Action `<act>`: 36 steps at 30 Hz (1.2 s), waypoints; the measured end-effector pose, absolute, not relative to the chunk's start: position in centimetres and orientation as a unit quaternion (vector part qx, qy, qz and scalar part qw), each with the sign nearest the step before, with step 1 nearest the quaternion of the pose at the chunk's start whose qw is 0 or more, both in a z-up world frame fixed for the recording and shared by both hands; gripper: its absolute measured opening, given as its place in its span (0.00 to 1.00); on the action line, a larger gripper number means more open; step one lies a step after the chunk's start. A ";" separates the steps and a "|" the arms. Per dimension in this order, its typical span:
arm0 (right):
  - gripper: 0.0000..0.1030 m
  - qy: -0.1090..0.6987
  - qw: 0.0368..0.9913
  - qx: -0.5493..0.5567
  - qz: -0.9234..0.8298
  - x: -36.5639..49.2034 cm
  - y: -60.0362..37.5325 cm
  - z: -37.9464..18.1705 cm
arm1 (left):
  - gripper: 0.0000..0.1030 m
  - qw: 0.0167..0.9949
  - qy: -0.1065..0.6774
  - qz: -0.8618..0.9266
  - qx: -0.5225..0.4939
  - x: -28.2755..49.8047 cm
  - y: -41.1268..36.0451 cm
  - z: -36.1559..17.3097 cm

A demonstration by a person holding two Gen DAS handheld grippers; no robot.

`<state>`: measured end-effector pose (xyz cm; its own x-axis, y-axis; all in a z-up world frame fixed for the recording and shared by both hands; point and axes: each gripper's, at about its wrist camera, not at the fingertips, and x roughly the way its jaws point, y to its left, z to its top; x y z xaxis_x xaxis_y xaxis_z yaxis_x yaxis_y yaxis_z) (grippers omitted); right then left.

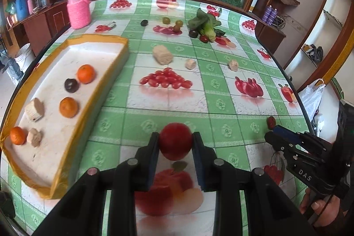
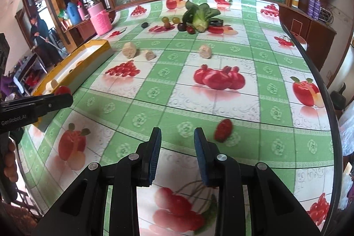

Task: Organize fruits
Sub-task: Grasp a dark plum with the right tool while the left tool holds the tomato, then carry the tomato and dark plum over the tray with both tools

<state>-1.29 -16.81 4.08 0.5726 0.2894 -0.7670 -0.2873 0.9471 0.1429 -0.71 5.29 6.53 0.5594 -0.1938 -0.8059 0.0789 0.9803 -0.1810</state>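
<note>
The left claw (image 1: 176, 142) grips a red tomato (image 1: 175, 140) between its pads, above the worktop (image 1: 154, 107). To its left lies a yellow-rimmed tray (image 1: 93, 90) holding three oranges (image 1: 85, 73), a dark plum (image 1: 71, 85) and pale chunks. The right claw (image 2: 177, 143) stands narrowly parted with nothing between its pads; a small red date (image 2: 223, 130) lies on the worktop just ahead and to its right. Greens (image 2: 200, 14) and grapes (image 2: 170, 20) lie far ahead.

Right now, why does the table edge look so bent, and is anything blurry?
In both wrist views the fisheye lens bows the table edge. In the right wrist view the small red fruit is smeared, while the right gripper stays sharp. In the left wrist view the tray looks softly blurred, and the tablecloth shows soft glare.
</note>
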 end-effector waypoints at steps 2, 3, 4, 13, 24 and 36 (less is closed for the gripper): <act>0.29 0.439 0.884 0.011 0.163 -1.2 -16.4 3.9 | 0.31 0.882 0.461 -0.073 -0.057 -1.3 6.0 6.5; 0.29 0.442 0.883 0.015 0.158 -1.2 -16.4 3.9 | 0.31 0.883 0.461 -0.071 -0.053 -1.6 6.3 6.4; 0.30 0.444 0.883 0.018 0.152 -1.3 -16.5 3.9 | 0.31 0.883 0.461 -0.070 -0.048 -2.0 6.6 6.3; 0.55 0.453 0.883 0.010 0.119 -3.6 -19.3 3.4 | 0.31 0.873 0.479 -0.085 -0.038 -4.0 7.0 4.2; 0.63 0.457 0.886 0.022 0.081 -3.5 -21.8 3.2 | 0.31 0.867 0.485 -0.114 -0.020 -4.6 5.5 3.7; 0.22 0.458 0.885 -0.012 0.079 -2.7 -20.5 2.2 | 0.31 0.862 0.489 -0.135 -0.018 -4.9 4.6 3.6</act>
